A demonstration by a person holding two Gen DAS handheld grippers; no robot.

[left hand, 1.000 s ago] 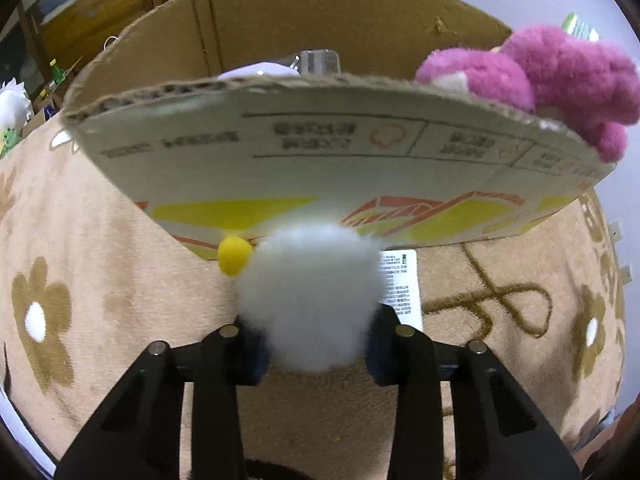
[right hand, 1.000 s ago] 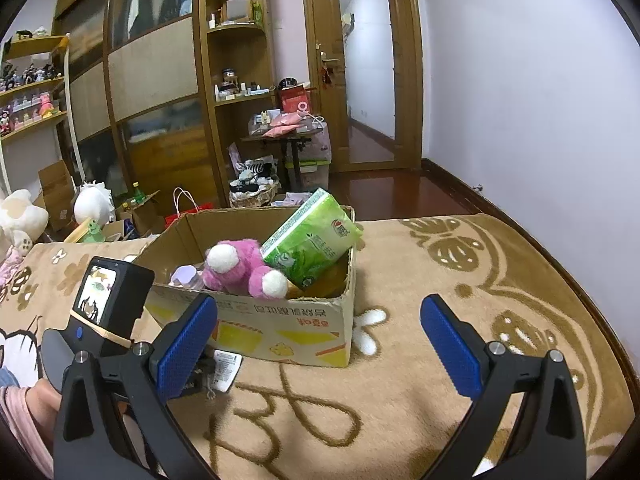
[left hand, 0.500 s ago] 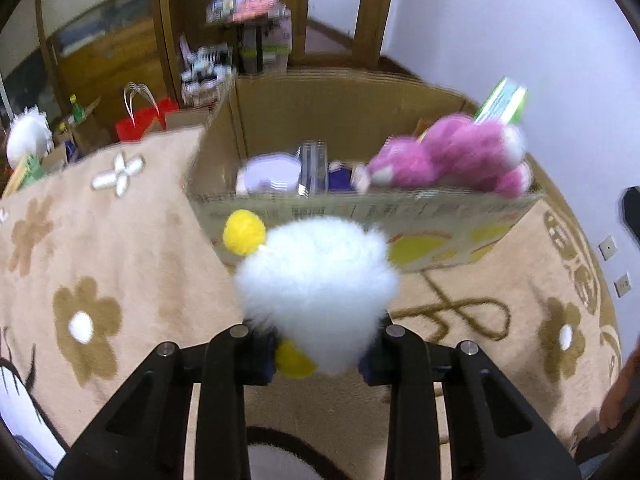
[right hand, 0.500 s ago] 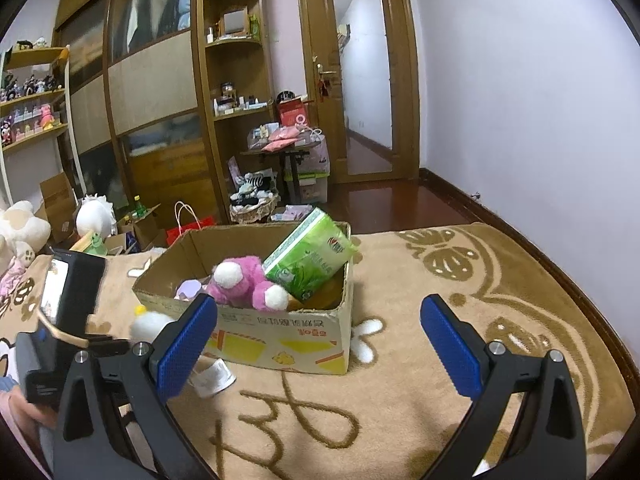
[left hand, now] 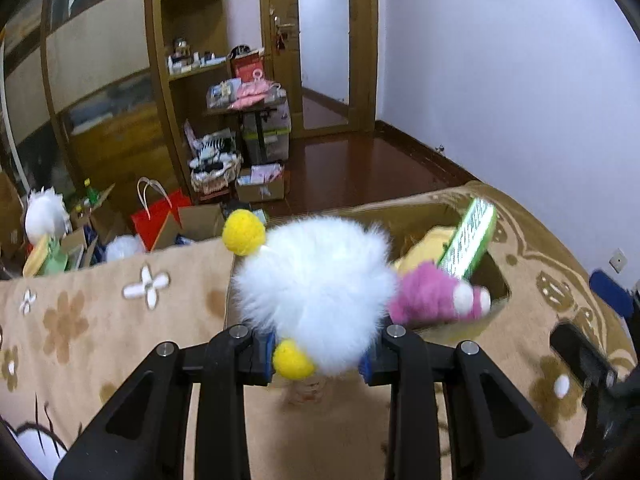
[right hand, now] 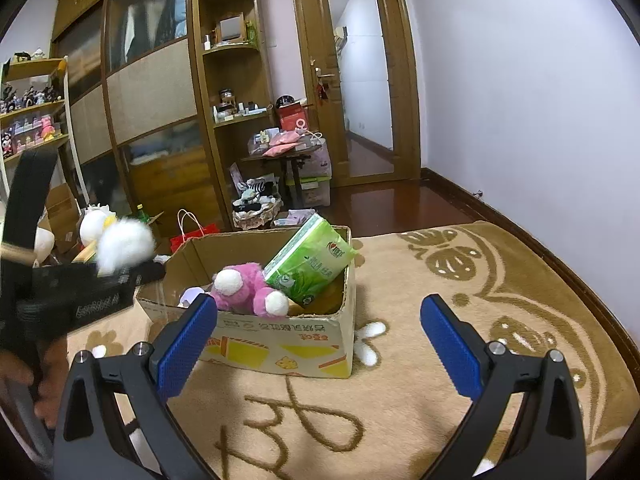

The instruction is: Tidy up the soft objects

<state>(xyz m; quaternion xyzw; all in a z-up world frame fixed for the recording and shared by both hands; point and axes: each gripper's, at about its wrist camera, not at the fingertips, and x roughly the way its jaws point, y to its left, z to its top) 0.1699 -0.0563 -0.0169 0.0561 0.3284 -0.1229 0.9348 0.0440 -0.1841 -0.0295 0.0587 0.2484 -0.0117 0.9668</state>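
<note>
The left claw (left hand: 318, 354) is closed on a fluffy white plush toy with yellow pom-pom feet (left hand: 316, 292), its blue pads pressed into the fur on both sides. From the right wrist view, the toy (right hand: 126, 246) is carried in the air just beside the left rim of the open brown cardboard box (right hand: 276, 344), not yet over the opening. The box stands on a beige patterned carpet (right hand: 460, 280) and already holds a pink plush bear with white paws (right hand: 250, 288) and a green plastic-wrapped tissue pack (right hand: 310, 264) leaning against its right wall.

The right claw (right hand: 318, 344) is wide open, holds nothing, and hangs in front of the box.

Recommended procedure for the step in hand:
- Move the toy sideways over the free left part of the box, clear of the rim.
- Lower it below rim level before releasing; light fur may cling to the pads.
- Avoid pressing on the bear or tipping the tissue pack.
</note>
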